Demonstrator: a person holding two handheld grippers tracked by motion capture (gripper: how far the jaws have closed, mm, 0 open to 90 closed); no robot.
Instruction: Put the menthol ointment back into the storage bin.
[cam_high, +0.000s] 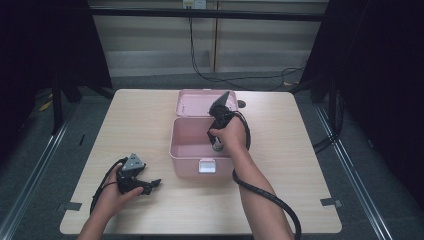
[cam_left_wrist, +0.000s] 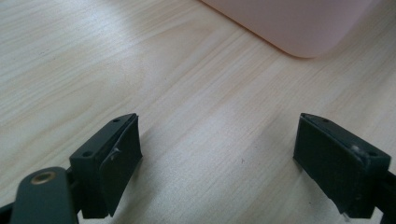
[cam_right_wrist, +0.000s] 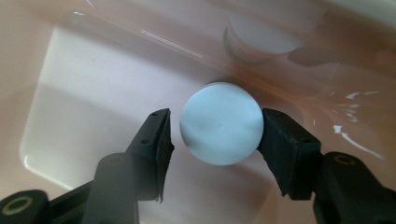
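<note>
We have the right gripper (cam_high: 218, 141) lowered into the open pink plastic storage box (cam_high: 186, 161), whose hinged lid (cam_high: 197, 104) stands thrown back toward the far side of the pale wooden tabletop (cam_high: 280, 165). In the right gripper view, its two black jaws stand on either side of a round white cap (cam_right_wrist: 221, 123), seemingly the top of a small bottle standing on the box floor near a wall. The right jaw looks to be touching the cap's edge, while a thin gap seems to remain at the left one, so we judge the gripper narrowed around the cap but cannot tell whether it grips it firmly. A second pale round shape (cam_right_wrist: 261, 39) shows farther up in that view, blurred; it may be a reflection in the glossy wall or another container.

Our left gripper (cam_high: 136, 179) rests low over the tabletop to the left of the box and apart from it, jaws spread wide with nothing between them; a rounded corner of the box shows ahead of it in the left gripper view.

As we read it, the box is open and the bottle is inside. Whether it is being set down or picked up we cannot say; afterward, the lid is left to close.
</note>
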